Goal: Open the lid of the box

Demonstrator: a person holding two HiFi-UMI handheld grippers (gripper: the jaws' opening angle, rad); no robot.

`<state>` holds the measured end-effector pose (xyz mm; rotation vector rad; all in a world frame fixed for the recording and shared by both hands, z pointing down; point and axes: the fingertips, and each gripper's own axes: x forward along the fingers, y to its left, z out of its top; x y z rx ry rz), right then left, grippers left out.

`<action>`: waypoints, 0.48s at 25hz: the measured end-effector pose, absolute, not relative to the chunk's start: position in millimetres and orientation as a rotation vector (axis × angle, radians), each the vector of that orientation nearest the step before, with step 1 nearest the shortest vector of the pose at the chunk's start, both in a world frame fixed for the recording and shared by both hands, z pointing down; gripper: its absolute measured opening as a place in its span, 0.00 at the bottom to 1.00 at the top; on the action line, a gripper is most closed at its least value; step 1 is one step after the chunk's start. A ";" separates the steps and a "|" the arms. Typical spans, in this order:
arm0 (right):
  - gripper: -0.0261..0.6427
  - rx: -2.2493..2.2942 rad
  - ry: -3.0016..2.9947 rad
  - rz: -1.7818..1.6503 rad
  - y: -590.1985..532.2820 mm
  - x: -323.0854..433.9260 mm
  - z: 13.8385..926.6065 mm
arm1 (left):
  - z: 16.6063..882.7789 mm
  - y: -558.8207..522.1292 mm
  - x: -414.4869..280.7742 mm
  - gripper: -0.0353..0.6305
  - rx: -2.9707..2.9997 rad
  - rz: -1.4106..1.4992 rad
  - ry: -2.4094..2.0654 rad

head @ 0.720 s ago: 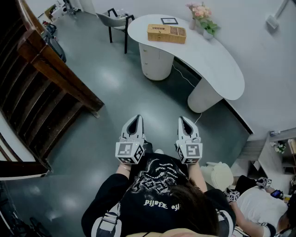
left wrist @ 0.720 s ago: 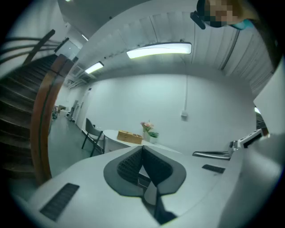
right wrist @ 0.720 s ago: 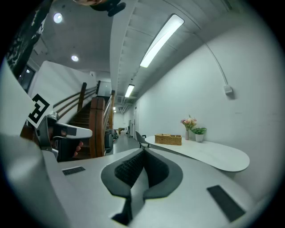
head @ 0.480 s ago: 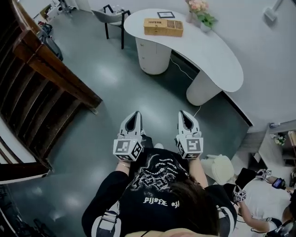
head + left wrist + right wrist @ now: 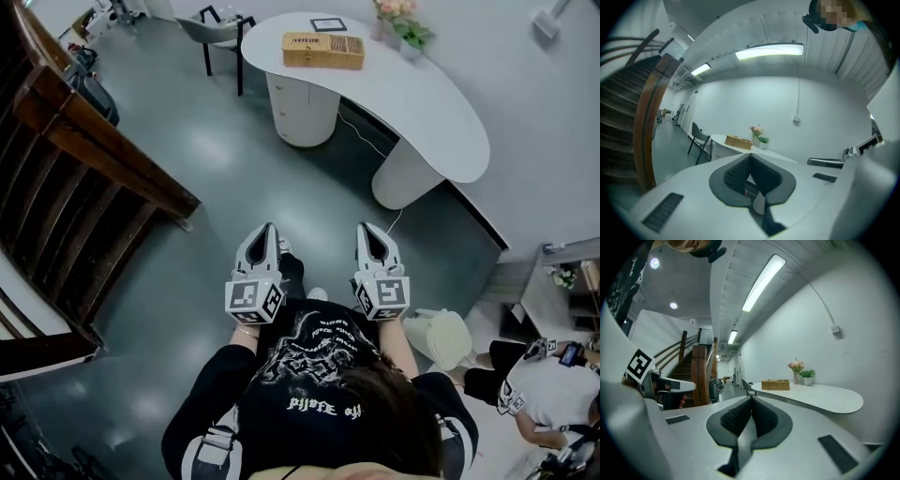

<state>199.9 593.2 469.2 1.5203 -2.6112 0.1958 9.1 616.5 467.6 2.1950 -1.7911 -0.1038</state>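
holding both grippers side by side in front of the chest, the person stands on the grey floor (image 5: 216, 169), well apart from the curved white table (image 5: 441, 122). left gripper (image 5: 266, 229): jaws closed tip to tip, gripping nothing. right gripper (image 5: 367, 229): jaws closed, likewise empty. the woven box (image 5: 323, 50) rests on the far end of the table (lid position too small to tell), near a flower vase (image 5: 384, 14) and a potted plant (image 5: 412, 37). a wooden staircase (image 5: 84, 178) runs along the person's left.
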 end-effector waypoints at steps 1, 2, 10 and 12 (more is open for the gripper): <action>0.08 1.516 -2.614 0.211 589.7 198.6 471.3 | 469.7 611.0 8.3 0.09 2.193 -0.101 -1.790; 0.08 1.511 -2.616 0.225 586.6 197.4 473.8 | 471.7 605.5 7.9 0.09 2.193 -0.099 -1.787; 0.08 1.516 -2.556 0.228 545.0 190.7 485.7 | 477.9 555.3 10.8 0.09 2.263 -0.137 -1.633; 0.08 1.504 -2.558 0.222 529.4 186.6 484.7 | 480.1 537.2 6.0 0.09 2.256 -0.124 -1.645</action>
